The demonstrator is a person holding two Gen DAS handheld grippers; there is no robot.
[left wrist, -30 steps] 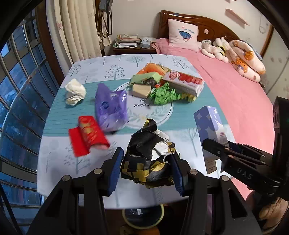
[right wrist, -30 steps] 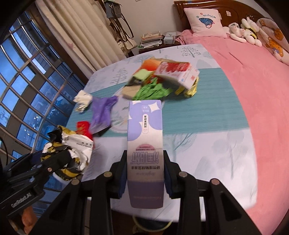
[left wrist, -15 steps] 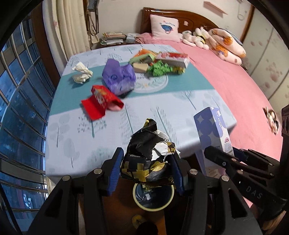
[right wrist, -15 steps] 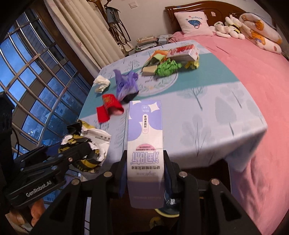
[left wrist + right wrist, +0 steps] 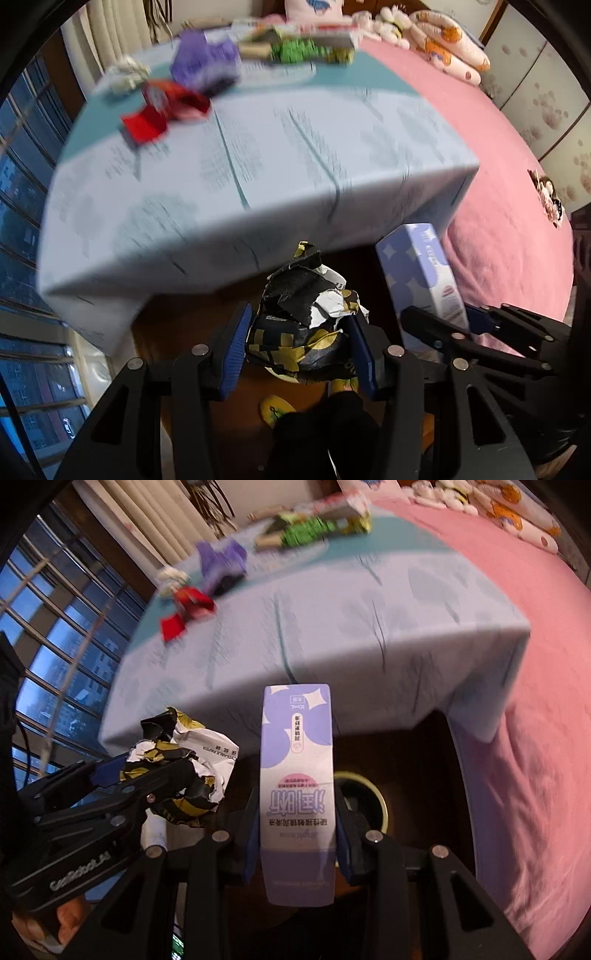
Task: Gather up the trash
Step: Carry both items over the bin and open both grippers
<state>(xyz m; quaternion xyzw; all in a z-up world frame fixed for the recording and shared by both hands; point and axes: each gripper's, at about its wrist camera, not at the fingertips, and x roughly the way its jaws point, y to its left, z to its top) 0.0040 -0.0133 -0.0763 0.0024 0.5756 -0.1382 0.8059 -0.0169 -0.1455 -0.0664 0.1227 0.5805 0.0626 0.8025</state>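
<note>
Both grippers have swung back off the table (image 5: 258, 155) and dropped below its edge, so I'm now looking down past the hanging cloth toward the floor. My left gripper (image 5: 299, 345) is clenched on the crumpled black-and-yellow wrapper (image 5: 306, 325); my right gripper (image 5: 295, 843) is clamped on the purple-and-white carton (image 5: 297, 775), which stands upright between its pads. Behind the carton I can see the yellow-rimmed bin (image 5: 369, 797) on the dark floor, so I judge these two pieces are nearly over their drop point. Both tools point steeply downward, side by side, left one just beside the right. Plenty is left on the table: the red packet (image 5: 162, 107), the purple bag (image 5: 207, 66) and the far pile (image 5: 303, 48)
</note>
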